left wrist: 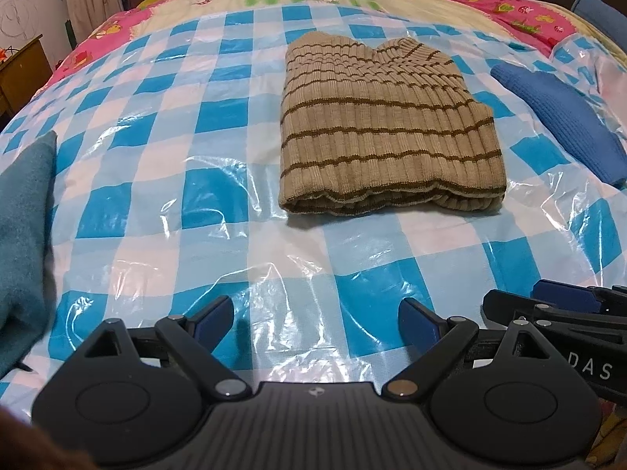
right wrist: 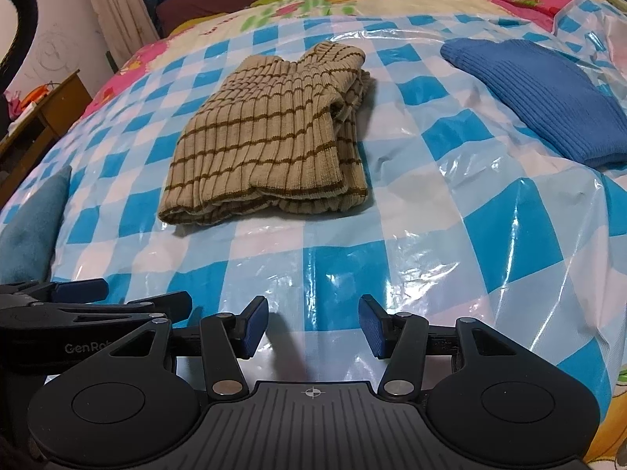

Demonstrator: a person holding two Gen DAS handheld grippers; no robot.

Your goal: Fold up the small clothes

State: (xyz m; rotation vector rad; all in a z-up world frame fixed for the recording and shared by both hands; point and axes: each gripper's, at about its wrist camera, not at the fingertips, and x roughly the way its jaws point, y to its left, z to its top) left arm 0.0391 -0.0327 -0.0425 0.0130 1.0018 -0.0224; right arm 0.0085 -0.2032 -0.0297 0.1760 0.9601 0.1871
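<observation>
A beige ribbed knit garment with brown stripes (left wrist: 388, 133) lies folded into a rectangle on the blue-and-white checked plastic sheet (left wrist: 164, 180); it also shows in the right wrist view (right wrist: 270, 137). My left gripper (left wrist: 315, 323) is open and empty, well short of the garment's near edge. My right gripper (right wrist: 313, 327) is open and empty, also near the front of the bed. The right gripper shows at the left wrist view's right edge (left wrist: 556, 305); the left gripper shows at the right wrist view's left edge (right wrist: 90, 301).
A blue knit garment (left wrist: 564, 117) lies folded to the right of the beige one, also in the right wrist view (right wrist: 544, 98). A teal cloth (left wrist: 23, 235) lies at the left edge. A wooden desk (right wrist: 51, 105) stands left of the bed.
</observation>
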